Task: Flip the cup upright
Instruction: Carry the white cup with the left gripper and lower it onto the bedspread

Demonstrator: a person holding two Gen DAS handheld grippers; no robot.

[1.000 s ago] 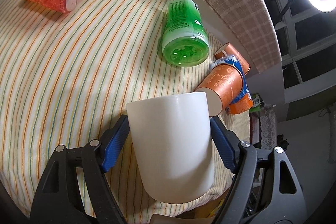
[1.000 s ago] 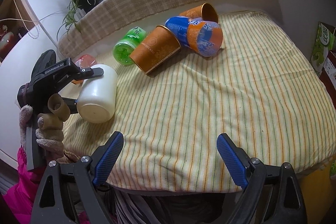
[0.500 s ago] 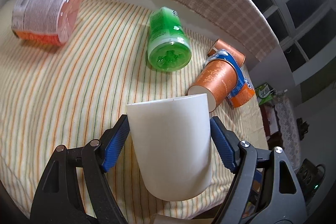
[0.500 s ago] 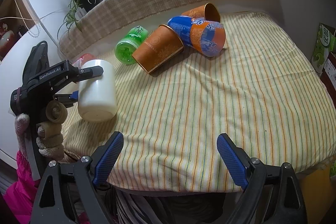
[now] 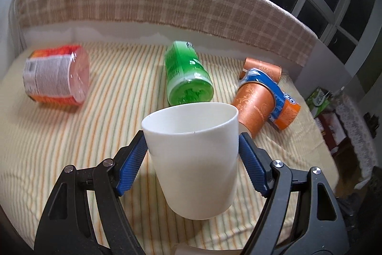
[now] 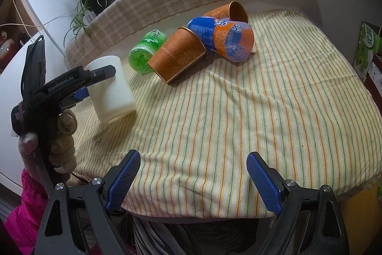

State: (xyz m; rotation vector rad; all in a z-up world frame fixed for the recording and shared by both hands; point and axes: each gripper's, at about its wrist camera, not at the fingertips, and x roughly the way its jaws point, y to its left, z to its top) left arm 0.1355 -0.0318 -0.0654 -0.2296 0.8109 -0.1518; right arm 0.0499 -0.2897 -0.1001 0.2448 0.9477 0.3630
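Cup point(image 5: 194, 159) pinched in left claw point(image 5: 192, 155), mouth up, nearly upright, not yet released on desk point(image 6: 238, 111); right claw point(image 6: 193, 179) spread, idle.

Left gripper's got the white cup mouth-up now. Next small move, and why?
Probably lower it a touch, then open the left gripper. The white cup is pinched between both blue pads, rim up, nearly vertical, its base at or just above the striped cloth; contact is unclear. Bare cloth surrounds it, so release looks safe. The right gripper is open, holding nothing.
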